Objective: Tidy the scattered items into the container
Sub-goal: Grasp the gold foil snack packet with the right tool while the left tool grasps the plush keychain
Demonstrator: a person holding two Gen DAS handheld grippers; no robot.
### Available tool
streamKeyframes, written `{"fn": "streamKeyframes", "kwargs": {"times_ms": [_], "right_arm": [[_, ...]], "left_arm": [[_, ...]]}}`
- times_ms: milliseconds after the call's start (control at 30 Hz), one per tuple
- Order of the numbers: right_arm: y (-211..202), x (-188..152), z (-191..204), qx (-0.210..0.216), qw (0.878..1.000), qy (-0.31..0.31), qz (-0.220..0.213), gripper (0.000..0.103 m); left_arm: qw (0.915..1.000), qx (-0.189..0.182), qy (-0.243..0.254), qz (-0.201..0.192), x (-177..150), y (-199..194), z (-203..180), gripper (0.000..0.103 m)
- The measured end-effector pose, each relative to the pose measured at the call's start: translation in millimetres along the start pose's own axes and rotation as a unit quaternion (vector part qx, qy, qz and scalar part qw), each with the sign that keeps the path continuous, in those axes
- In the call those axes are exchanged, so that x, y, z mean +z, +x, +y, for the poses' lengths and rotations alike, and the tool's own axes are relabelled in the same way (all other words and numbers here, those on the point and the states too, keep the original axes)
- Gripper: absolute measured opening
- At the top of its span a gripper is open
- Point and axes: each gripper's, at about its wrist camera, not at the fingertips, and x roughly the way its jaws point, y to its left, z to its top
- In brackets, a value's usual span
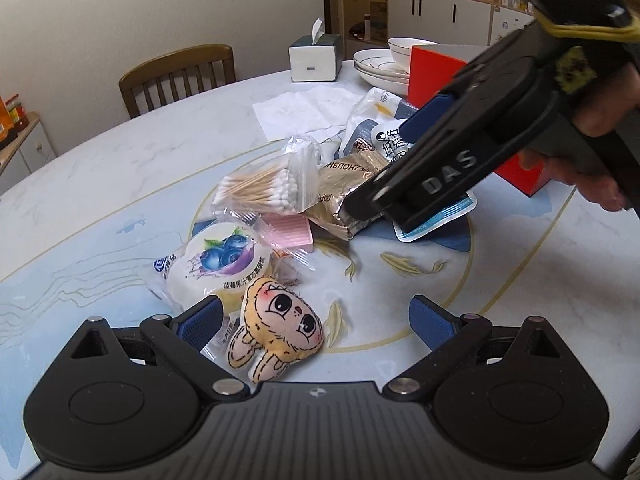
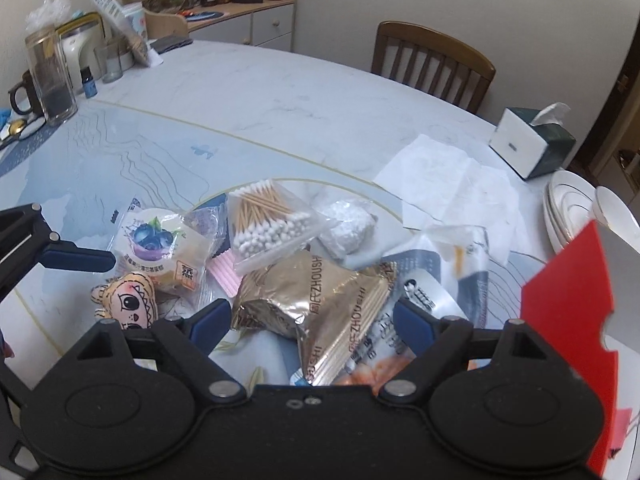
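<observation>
The scattered items lie in a pile mid-table. They include a bag of cotton swabs (image 1: 264, 192) (image 2: 268, 224), a blueberry cake packet (image 1: 220, 268) (image 2: 156, 244), a small plush doll (image 1: 280, 320) (image 2: 128, 300), a pink ridged piece (image 1: 288, 230) and a gold foil packet (image 1: 344, 188) (image 2: 320, 300). My right gripper (image 2: 314, 322) straddles the gold packet with its jaws wide and the pads beside the packet's edges, not pressing. My left gripper (image 1: 318, 314) is open low over the table, with the doll just inside its left finger. The red box (image 1: 436, 68) (image 2: 568, 320) stands right of the pile.
A tissue box (image 1: 314, 58) (image 2: 528, 144), stacked white plates with a bowl (image 1: 380, 66) and an unfolded paper napkin (image 1: 304, 108) sit behind the pile. A wooden chair (image 1: 180, 76) stands at the far edge. Glass jars and a kettle (image 2: 48, 76) crowd the table's far left.
</observation>
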Motion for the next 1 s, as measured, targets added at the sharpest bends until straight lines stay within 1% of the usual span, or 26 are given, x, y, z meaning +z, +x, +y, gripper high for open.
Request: {"fn": "streamKeyframes", "kwargs": {"times_ms": [100, 200, 267, 333, 400, 500, 600, 667, 733, 767, 833, 900, 1000], "right_arm": [[7, 2, 3, -0.001, 1.0, -0.02, 0.005, 0.085], [13, 2, 4, 0.002, 1.0, -0.026, 0.009, 0.085], [14, 3, 5, 0.004, 0.999, -0.034, 0.01, 0.084], [12, 5, 6, 0.008, 0.999, -0.051, 0.006, 0.084], [9, 6, 6, 0.016, 0.996, -0.083, 0.001, 0.084], [6, 12, 0, 0.027, 0.99, -0.141, 0.004, 0.084], [7, 19, -8, 0.06, 0.983, -0.172, 0.021, 0.084], [11, 23, -8, 0.079, 0.977, -0.194, 0.035, 0.083], [16, 24, -6, 0.087, 0.97, -0.221, 0.043, 0.081], [19, 25, -6, 0.089, 0.968, -0.232, 0.046, 0.08], [24, 26, -6, 0.1, 0.964, -0.24, 0.053, 0.078], [29, 27, -6, 0.108, 0.961, -0.249, 0.059, 0.077], [35, 25, -4, 0.117, 0.955, -0.265, 0.066, 0.072]], "left_arm": [[0.9999, 0.001, 0.01, 0.003, -1, 3, -3, 0.097], [0.9999, 0.003, 0.013, 0.005, -2, 5, -4, 0.096], [0.9999, 0.003, 0.014, 0.007, -2, 6, -5, 0.091], [0.9998, 0.005, 0.016, 0.008, -2, 7, -5, 0.091], [0.9999, 0.005, 0.014, 0.009, -3, 7, -4, 0.091], [0.9999, 0.001, 0.011, 0.008, -2, 7, -3, 0.09], [0.9999, -0.001, 0.007, 0.01, -2, 8, -1, 0.088], [0.9999, -0.003, 0.004, 0.014, -3, 9, 0, 0.084], [0.9998, -0.004, 0.003, 0.018, -2, 11, 0, 0.079], [0.9998, -0.004, 0.003, 0.02, -2, 12, 0, 0.078], [0.9997, -0.004, 0.0, 0.023, -2, 13, 0, 0.078], [0.9997, -0.003, -0.002, 0.025, -1, 15, 1, 0.074], [0.9995, -0.003, -0.006, 0.03, 0, 19, 3, 0.069]]}}
